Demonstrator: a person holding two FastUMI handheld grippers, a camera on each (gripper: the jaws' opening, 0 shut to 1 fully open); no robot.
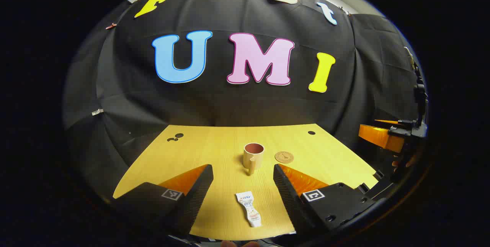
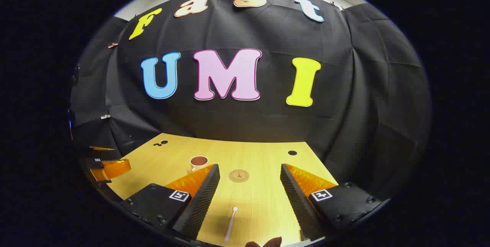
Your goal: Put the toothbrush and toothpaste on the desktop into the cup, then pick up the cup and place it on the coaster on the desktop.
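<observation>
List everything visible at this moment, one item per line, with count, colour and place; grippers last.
desktop: one, light wood, in front of the black cloth wall.
cup: one, beige with a reddish inside, upright mid-desktop.
coaster: one, tan, round, beside the cup, apart from it.
toothpaste: one, white tube, lying flat near the front edge.
toothbrush: one, white, lying flat near the front edge.
left gripper: black and orange, open, above the toothpaste.
right gripper: black and orange, open, above the toothbrush.

Left gripper view: low over the near desk (image 1: 214, 216) edge, facing the back wall, tube (image 1: 249, 208) close below, cup (image 1: 253, 157) and coaster (image 1: 284, 157) farther ahead. Right gripper view: same heading, set farther right — toothbrush (image 2: 231, 224) close below. Both share desk, cup (image 2: 199, 162), coaster (image 2: 239, 175) and wall.
</observation>
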